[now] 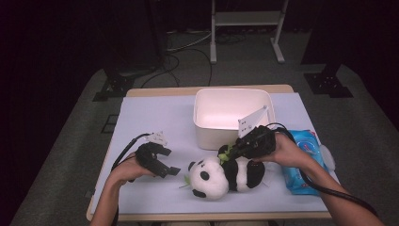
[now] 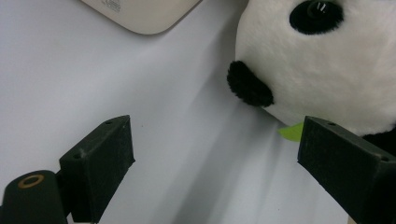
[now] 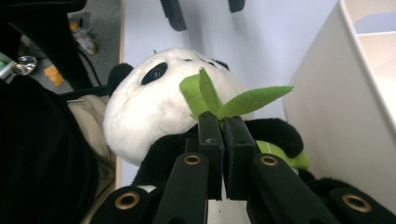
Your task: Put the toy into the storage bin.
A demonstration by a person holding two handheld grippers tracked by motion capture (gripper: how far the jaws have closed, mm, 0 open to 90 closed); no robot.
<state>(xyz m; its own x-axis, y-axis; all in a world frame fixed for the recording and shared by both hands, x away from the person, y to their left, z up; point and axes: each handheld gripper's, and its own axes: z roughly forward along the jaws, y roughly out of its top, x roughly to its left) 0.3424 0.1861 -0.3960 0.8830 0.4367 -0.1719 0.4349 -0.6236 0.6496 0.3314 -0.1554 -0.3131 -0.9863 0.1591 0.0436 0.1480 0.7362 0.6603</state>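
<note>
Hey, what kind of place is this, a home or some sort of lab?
Probably a lab or recording studio, not a home: dark surroundings, cables on the grey floor, a metal stand behind, and one lit table holding a toy panda, a white bin and a wipes pack.

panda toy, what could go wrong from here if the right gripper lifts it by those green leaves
1. The right gripper is shut only on the thin green felt leaves, not the panda toy; they might slip out or tear under its weight.
2. The white bin stands close behind, so the dangling toy may catch its wall.
3. The left gripper is open beside the head, supporting nothing.
</note>
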